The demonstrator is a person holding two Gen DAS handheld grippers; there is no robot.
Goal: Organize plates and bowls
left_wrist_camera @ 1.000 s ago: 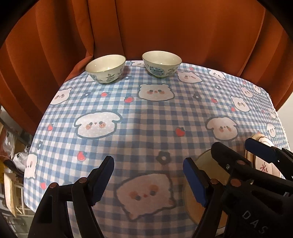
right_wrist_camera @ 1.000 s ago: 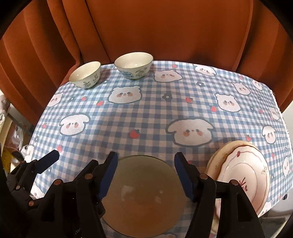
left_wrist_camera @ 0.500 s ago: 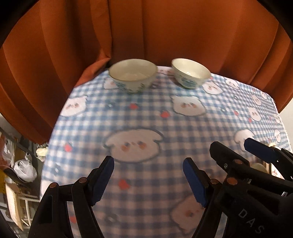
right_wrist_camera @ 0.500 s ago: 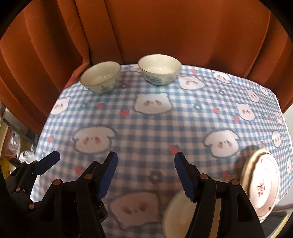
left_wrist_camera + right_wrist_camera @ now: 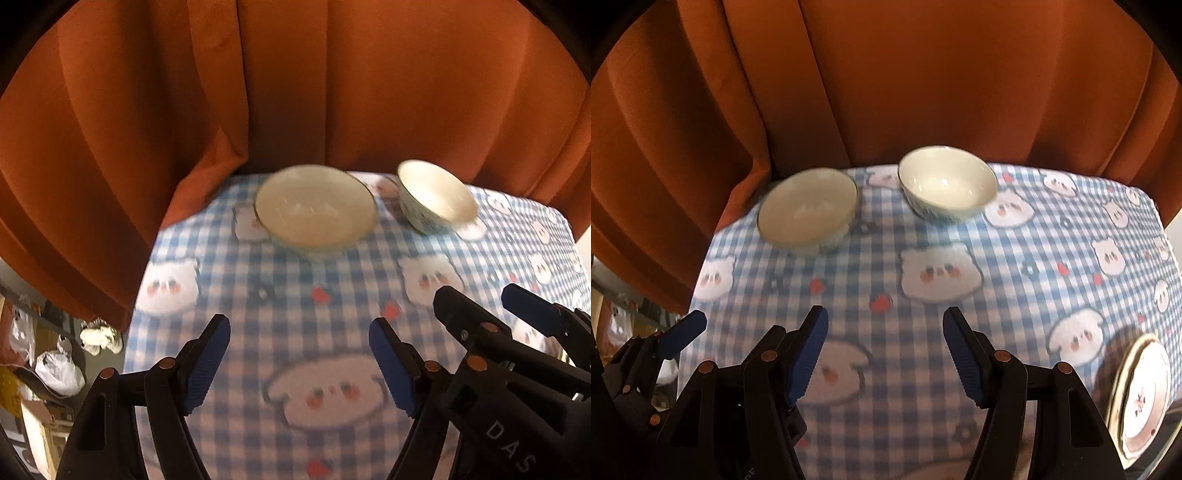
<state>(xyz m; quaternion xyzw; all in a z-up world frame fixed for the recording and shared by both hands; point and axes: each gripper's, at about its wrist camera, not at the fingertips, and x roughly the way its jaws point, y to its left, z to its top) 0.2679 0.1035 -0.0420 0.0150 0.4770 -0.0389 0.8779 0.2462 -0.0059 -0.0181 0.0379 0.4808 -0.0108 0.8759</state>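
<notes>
both grippers, left gripper (image 5: 299, 363) and right gripper (image 5: 884, 356), spread and empty, have swung from the near-edge plates toward two white ceramic bowls (image 5: 316, 206) (image 5: 947, 184) at the table's far edge; bowl pickup likely next.

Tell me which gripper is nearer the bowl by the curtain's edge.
Left, by a small margin. The left gripper points straight at that bowl, open with nothing between its pads. The right gripper, also open, sits beside it, with the bowl off to its left.

Dim warm light, heavy fisheye bending, dark vignetted corners; motion blur smears the tablecloth (image 5: 295, 302).
</notes>
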